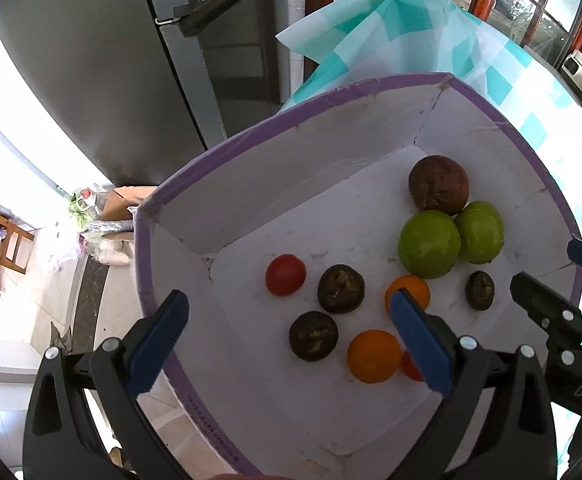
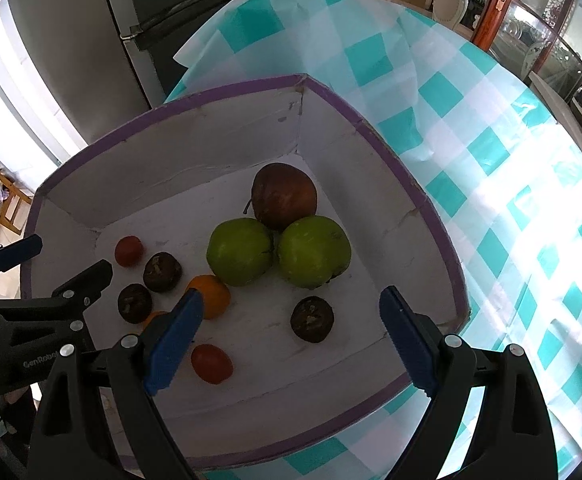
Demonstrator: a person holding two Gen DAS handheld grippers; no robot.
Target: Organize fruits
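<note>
While both grippers hover over the box [image 2: 427,216], the left gripper [image 1: 291,332] and right gripper [image 2: 291,332] have their fingers spread wide, grasping nothing. Nearest lie a red tomato [image 2: 211,363], two oranges [image 1: 373,356] and three dark, wrinkled fruits [image 2: 312,319]. Beyond them two green apples [image 2: 314,251] sit touching, with a brown apple [image 2: 283,195] against them toward the far corner. Past the box spreads a teal checked cloth [image 2: 471,128], then a fridge [image 1: 103,60].

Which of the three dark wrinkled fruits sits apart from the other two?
The dark fruit near the box's right wall, below the right green apple. The other two lie together on the left, near the red tomato.
</note>
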